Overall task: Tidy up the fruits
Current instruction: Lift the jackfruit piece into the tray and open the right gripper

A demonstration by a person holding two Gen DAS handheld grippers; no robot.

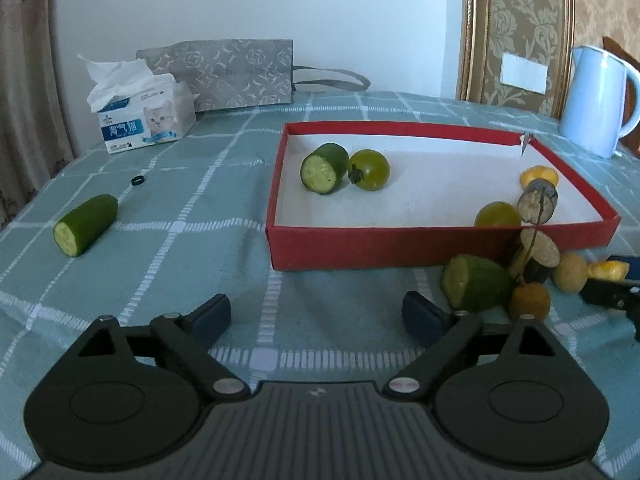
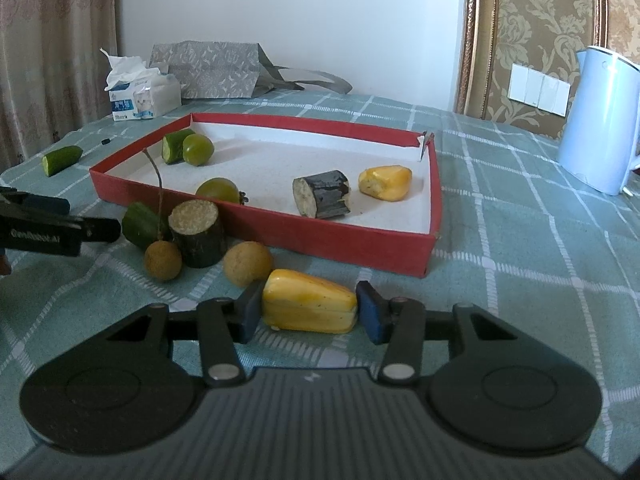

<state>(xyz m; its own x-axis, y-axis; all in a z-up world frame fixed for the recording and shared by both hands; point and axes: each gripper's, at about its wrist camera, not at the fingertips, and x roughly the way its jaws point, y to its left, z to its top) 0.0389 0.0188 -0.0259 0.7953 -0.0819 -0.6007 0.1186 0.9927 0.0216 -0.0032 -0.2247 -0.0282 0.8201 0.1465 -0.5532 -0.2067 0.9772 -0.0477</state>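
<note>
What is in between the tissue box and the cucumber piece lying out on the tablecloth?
A small black ring lies on the tablecloth between the tissue box and the cucumber piece. The left wrist view shows it best.

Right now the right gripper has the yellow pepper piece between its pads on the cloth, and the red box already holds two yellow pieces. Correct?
Not quite. The red box holds only one yellow piece, as the right wrist view shows. The rest stands: the right gripper has the yellow pepper piece between its pads on the cloth.
</note>
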